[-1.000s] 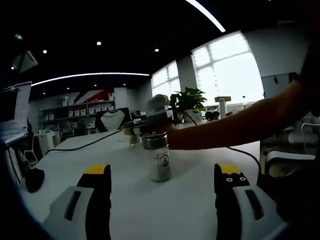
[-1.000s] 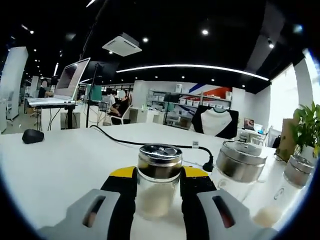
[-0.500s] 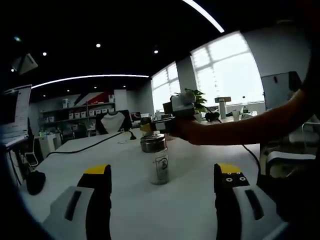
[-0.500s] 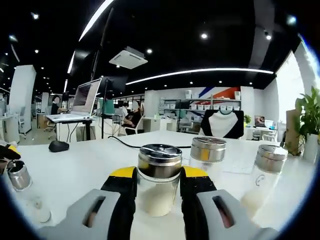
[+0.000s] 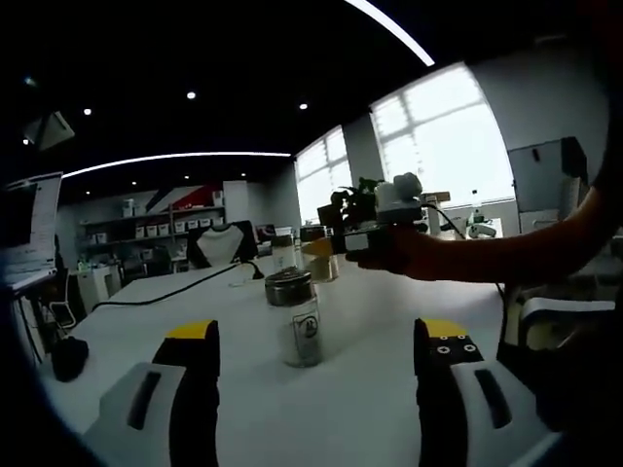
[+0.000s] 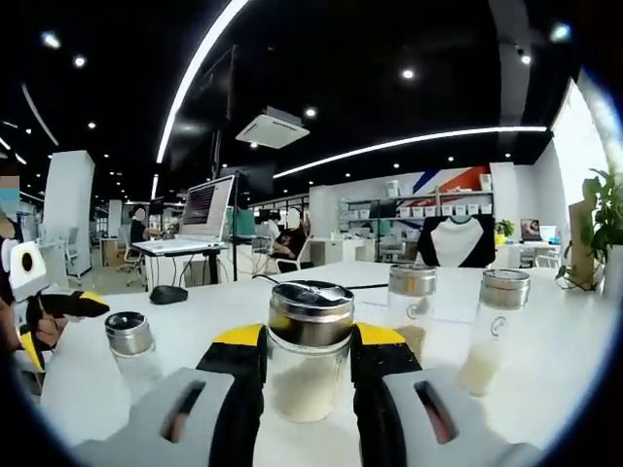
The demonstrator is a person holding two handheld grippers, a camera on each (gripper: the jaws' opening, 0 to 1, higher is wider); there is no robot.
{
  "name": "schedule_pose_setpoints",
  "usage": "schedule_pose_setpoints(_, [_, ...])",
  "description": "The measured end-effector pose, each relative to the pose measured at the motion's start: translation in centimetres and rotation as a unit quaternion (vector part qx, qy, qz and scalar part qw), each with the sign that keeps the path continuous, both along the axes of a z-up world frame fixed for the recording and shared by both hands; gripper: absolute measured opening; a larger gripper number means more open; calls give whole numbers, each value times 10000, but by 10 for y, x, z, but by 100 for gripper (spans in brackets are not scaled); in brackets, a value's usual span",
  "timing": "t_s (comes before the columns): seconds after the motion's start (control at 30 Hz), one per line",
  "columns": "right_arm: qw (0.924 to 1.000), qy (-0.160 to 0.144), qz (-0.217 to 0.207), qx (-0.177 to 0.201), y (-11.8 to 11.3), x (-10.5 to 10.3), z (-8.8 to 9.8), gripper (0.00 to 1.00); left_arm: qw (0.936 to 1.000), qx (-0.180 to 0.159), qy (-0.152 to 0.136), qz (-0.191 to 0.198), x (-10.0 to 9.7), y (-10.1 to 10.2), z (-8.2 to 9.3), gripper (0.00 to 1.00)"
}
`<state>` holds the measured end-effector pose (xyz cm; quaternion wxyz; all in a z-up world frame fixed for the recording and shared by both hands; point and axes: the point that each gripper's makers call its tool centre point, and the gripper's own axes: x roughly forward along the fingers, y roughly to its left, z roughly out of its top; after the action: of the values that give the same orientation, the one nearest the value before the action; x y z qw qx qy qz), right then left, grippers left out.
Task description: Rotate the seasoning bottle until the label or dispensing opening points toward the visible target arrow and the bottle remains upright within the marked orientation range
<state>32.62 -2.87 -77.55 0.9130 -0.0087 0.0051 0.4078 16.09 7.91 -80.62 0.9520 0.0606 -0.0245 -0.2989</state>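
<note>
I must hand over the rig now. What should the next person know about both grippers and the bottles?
Right gripper: shut on a seasoning bottle, upright, held above the table.
Left gripper: open, holding nothing, facing another bottle standing on the table.
Two more bottles stand beyond the held one.
No target arrow is in view, so whether the rotation is done cannot be told.
Left: find the arrow, check the label direction, keep the bottle upright.
</note>
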Motion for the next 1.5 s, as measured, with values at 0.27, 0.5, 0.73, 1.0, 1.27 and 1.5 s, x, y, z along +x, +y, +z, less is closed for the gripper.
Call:
schedule_pose_setpoints(0.27, [9991,-56,339,-237,-6,-30,-7,32,9995,-179,-255,-24,-7,1,22,82])
schedule_pose_setpoints(0.5, [9974,-117,520,-487,-11,-59,-11,32,9987,-311,-302,-259,-12,-14,29,79])
schedule_pose_setpoints(0.73, [9964,-289,775,-177,-19,-85,2,32,9980,-315,-372,-392,-15,-30,32,79])
schedule_pose_setpoints(1.0, [9946,-229,983,237,-23,-110,9,32,9973,-248,-314,-617,-15,-49,29,78])
schedule_pose_setpoints(1.27, [9879,-248,1513,213,-23,-125,9,32,9953,148,-196,-941,-11,-76,19,76])
schedule_pose_setpoints(1.5, [9685,-632,2407,42,-7,-163,13,32,9916,483,-34,-1195,0,-101,7,67])
